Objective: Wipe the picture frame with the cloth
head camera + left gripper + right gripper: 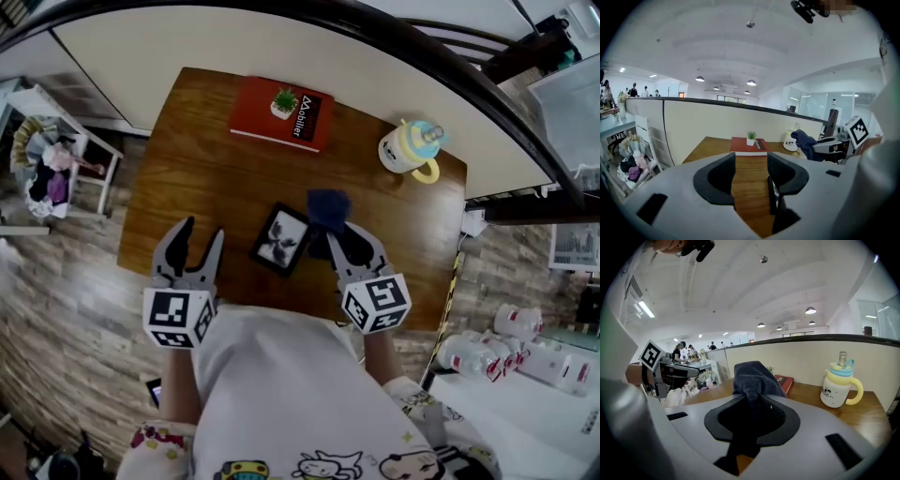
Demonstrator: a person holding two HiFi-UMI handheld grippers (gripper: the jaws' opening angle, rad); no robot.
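A small black picture frame (281, 238) with a dark leaf print lies flat on the wooden table (187, 178), near its front middle. My right gripper (345, 234) is shut on a dark blue cloth (328, 208) (752, 378) that sticks up out of its jaws, just right of the frame. My left gripper (199, 246) (751, 174) is open and empty, held left of the frame above the table's front edge. The cloth (805, 143) also shows at the right of the left gripper view.
A red book (281, 112) (748, 146) with a tiny potted plant (284, 101) lies at the table's back. A white and yellow lidded mug (412, 148) (837, 382) stands at the back right. A beige partition wall (281, 47) runs behind the table.
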